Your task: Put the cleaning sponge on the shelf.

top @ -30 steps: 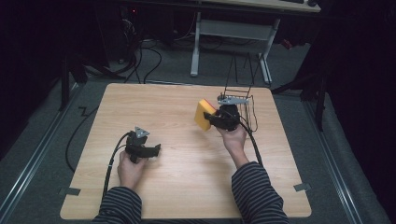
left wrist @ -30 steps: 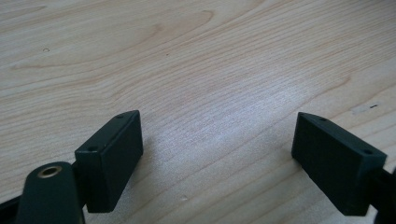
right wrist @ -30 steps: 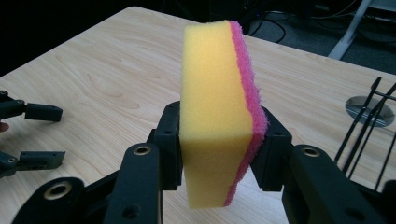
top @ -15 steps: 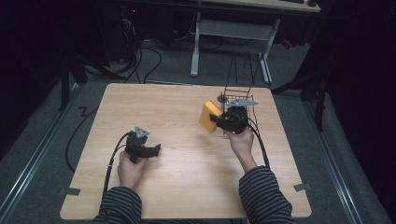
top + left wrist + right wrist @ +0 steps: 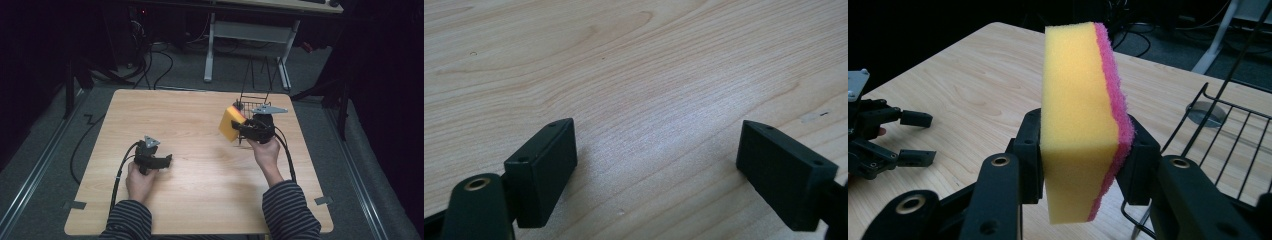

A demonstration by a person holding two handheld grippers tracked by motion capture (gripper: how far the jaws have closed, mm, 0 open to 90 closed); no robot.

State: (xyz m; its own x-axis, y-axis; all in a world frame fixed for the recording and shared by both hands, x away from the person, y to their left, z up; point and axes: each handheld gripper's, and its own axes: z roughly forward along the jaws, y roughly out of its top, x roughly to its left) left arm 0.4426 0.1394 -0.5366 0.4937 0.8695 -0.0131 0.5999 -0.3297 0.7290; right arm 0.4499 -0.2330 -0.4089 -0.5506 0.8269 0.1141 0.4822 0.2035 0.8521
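Fingers of the left gripper (image 5: pixel 159 161) stand spread over bare tabletop (image 5: pixel 190 190) near its near-left corner. Farther off, the right gripper (image 5: pixel 1083 150) pinches a yellow foam sponge with a pink scouring face (image 5: pixel 1080 110) beside the black wire basket (image 5: pixel 252 106) at the far-right edge; I judge the soft foam could snag the rim or slip.

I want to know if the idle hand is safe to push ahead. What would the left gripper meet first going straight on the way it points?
Probably the table: the left gripper, jaws open, looks down onto bare wood.
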